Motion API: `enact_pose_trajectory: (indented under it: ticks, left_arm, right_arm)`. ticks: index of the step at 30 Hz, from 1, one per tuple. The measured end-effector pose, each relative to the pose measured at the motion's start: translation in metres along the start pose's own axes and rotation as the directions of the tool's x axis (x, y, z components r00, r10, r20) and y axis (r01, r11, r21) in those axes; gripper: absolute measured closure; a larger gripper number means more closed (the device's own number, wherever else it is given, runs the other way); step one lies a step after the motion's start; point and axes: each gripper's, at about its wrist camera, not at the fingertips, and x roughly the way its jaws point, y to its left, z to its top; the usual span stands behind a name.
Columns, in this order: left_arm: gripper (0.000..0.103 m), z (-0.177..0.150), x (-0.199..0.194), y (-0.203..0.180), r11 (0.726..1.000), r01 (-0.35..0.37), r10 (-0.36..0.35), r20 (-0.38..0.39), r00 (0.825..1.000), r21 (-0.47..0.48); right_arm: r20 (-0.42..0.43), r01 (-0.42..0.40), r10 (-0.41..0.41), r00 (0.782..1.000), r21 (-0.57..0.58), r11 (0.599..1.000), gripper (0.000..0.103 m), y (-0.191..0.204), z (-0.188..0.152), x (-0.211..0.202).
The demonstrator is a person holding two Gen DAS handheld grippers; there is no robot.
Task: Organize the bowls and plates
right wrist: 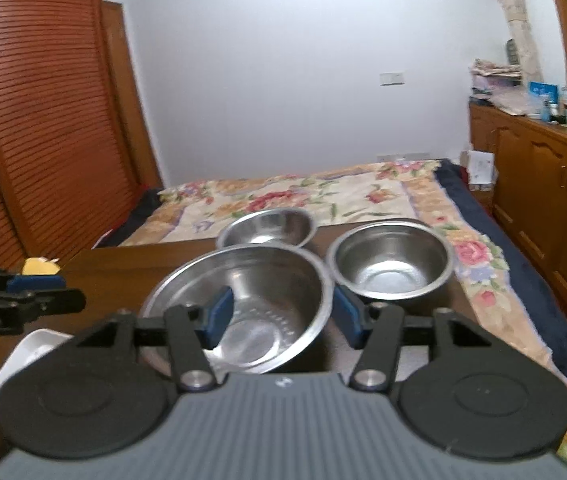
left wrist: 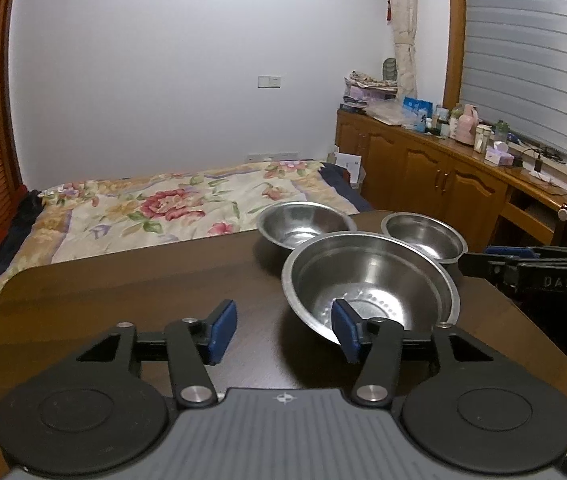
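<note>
Three steel bowls stand on the dark wooden table (left wrist: 123, 292). The large bowl (left wrist: 371, 280) with a perforated bottom is nearest. A medium bowl (left wrist: 305, 224) is behind it and a small bowl (left wrist: 423, 236) to its right. My left gripper (left wrist: 283, 332) is open, its right pad at the large bowl's near-left rim. My right gripper (right wrist: 283, 316) is open with the right rim of the large bowl (right wrist: 243, 304) between its fingers. Beyond it are the medium bowl (right wrist: 265, 228) and the small bowl (right wrist: 391, 260). A white dish (right wrist: 31, 352) lies at the lower left.
A bed with a floral cover (left wrist: 171, 208) lies just past the table's far edge. Wooden cabinets (left wrist: 435, 172) with clutter on top run along the right. A louvred wooden door (right wrist: 43, 120) stands at the left. A yellow object (right wrist: 41, 266) sits beside the table's left edge.
</note>
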Motion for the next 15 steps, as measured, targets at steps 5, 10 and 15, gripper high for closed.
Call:
enact_pose_trajectory:
  ticks: [5, 10, 15]
  left_arm:
    - [0.027, -0.001, 0.016, -0.007, 1.000, 0.020, -0.020, 0.008, 1.000, -0.006]
    - [0.022, -0.004, 0.037, -0.010, 1.000, 0.019, -0.019, -0.014, 1.000, -0.009]
    - [0.023, -0.005, 0.053, -0.009, 0.999, 0.028, -0.029, -0.034, 0.999, -0.030]
  right_arm:
    - [-0.024, 0.020, -0.019, 1.000, 0.021, 1.000, 0.046, -0.010, -0.006, 0.014]
    - [-0.041, 0.029, -0.027, 0.999, 0.047, 0.998, 0.046, -0.017, -0.011, 0.025]
    - [-0.052, 0.024, -0.022, 0.998, 0.050, 0.998, 0.046, -0.017, -0.013, 0.030]
